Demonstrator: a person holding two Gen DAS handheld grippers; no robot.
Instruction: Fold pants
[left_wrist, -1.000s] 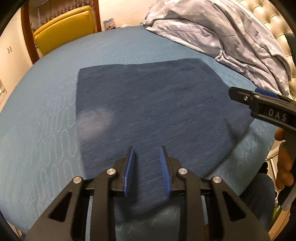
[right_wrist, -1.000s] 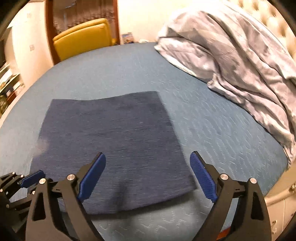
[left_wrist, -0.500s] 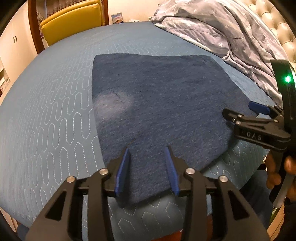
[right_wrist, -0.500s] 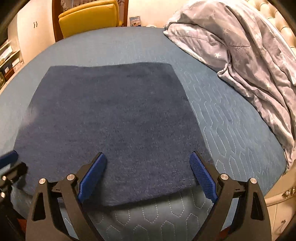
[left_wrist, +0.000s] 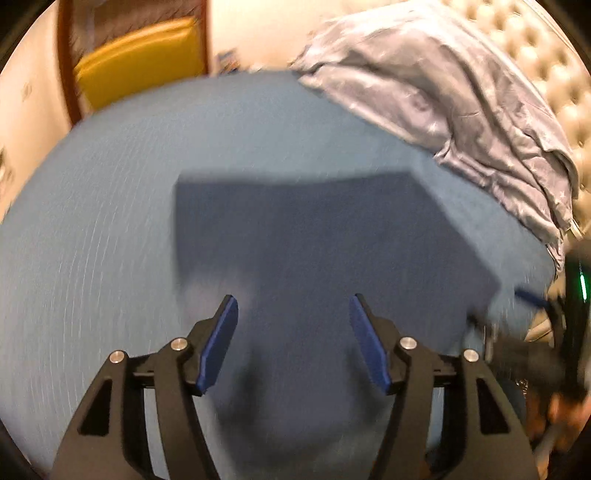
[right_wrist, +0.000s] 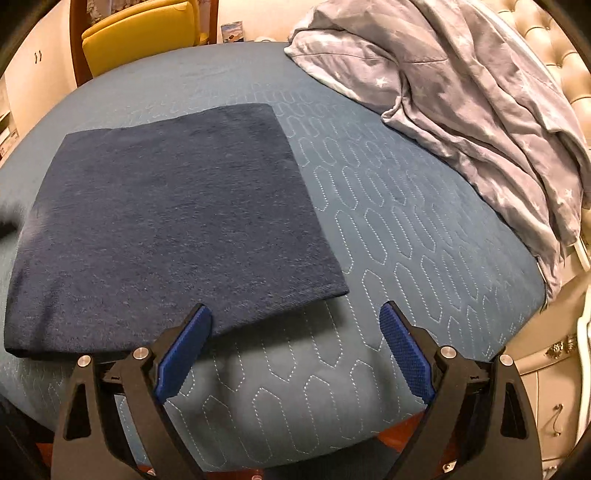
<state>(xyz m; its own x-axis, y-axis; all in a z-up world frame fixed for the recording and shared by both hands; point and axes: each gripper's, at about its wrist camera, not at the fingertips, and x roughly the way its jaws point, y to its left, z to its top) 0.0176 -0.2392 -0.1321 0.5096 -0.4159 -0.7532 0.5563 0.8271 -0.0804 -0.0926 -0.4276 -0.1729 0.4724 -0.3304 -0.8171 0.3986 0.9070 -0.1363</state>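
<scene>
The dark blue pants (right_wrist: 173, 221) lie folded into a flat rectangle on the blue quilted bed (right_wrist: 406, 240). In the blurred left wrist view the pants (left_wrist: 314, 251) fill the middle. My left gripper (left_wrist: 293, 306) is open and empty, above the pants' near part. My right gripper (right_wrist: 295, 314) is open and empty, above the bed at the pants' near right corner. The right gripper also shows as a dark blur at the right edge of the left wrist view (left_wrist: 532, 306).
A crumpled grey star-print duvet (right_wrist: 461, 92) lies along the bed's far right, by a tufted headboard (right_wrist: 565, 48). A yellow chair (right_wrist: 140, 33) stands beyond the bed's far edge. A cream cabinet (right_wrist: 554, 406) stands at the near right.
My left gripper's jaws have opened wide and the gripper has pulled back from the pants. My right gripper has shifted to the right, off the pants, still open.
</scene>
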